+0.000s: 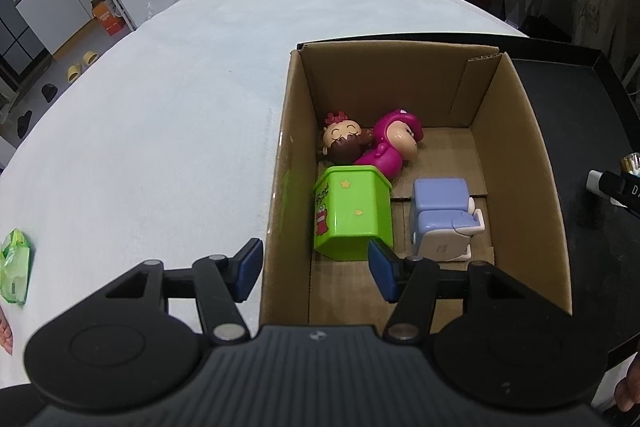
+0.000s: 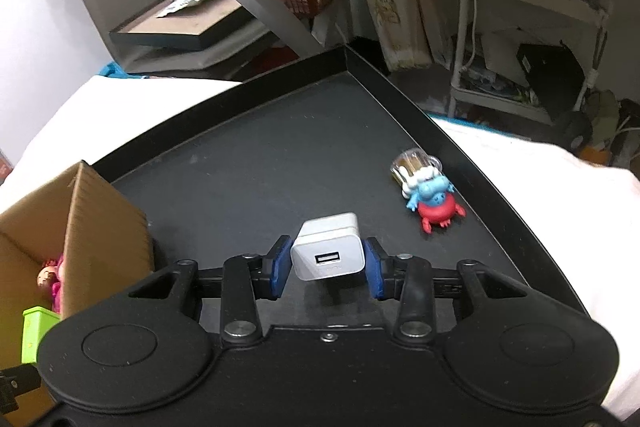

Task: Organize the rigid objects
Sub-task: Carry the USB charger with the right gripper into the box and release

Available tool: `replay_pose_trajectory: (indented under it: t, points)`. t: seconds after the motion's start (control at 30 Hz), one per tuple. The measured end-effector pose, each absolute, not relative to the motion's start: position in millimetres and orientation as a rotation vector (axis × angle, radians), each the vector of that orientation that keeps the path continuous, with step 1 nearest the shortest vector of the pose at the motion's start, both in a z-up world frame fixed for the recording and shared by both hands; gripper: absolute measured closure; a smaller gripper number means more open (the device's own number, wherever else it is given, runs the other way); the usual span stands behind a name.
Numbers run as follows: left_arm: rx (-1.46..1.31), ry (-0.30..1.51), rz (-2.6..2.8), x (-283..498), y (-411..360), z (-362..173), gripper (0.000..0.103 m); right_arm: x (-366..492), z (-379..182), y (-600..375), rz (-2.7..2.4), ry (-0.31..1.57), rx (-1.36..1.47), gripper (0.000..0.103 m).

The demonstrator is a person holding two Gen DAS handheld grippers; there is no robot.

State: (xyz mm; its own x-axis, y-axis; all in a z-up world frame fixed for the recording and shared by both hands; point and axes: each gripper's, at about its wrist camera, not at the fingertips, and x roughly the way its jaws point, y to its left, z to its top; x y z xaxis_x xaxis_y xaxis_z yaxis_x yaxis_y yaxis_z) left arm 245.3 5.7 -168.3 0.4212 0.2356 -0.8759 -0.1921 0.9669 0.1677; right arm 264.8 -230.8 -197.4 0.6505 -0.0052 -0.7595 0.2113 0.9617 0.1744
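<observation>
A: Your right gripper (image 2: pixel 327 265) is clamping the white USB charger (image 2: pixel 328 251) btwn both blue pads (image 2: pixel 278 267). It's a small rounded white cube, glossy, USB port facing the cam, and it's hanging over the black tray (image 2: pixel 260 155) w/ its shadow showing beneath it.

B: And relative to the cardboard box (image 2: pixel 100 219)?

A: Charger's sitting to the right of the box, near its corner but not touching. Farther right of the box, by the tray's rim, a blue-and-red crab figure (image 2: pixel 434 201) is lying against a clear cotton-swab jar (image 2: pixel 414 167).

B: What's your left gripper (image 1: pixel 316 269) doing?

A: It's hovering at the box's near edge w/ fingers spread wide, gripping nothing. One pad is outside the box's left wall, the other inside.

B: What's in the box?

A: Four toys. A green bin w/ yellow stars (image 1: pixel 352 213) is lying on its side by the left wall. Just right of it, a lavender-and-white toy chair (image 1: pixel 444 219). Behind the bin, a magenta figure (image 1: pixel 390 145) is lying touching a brown-haired doll head (image 1: pixel 344 143).

B: Box itself?

A: Plain brown, open top, resting on the white cloth (image 1: pixel 160 107) w/ the tray just to its right.
</observation>
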Motion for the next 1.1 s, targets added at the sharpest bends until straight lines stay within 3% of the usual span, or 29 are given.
replay_pose_trajectory:
  t: [1.1]
  points:
    - [-0.060,1.056,0.221,224,46,-172,0.047,242,-137,-179,0.036,0.657,0.133,0.066]
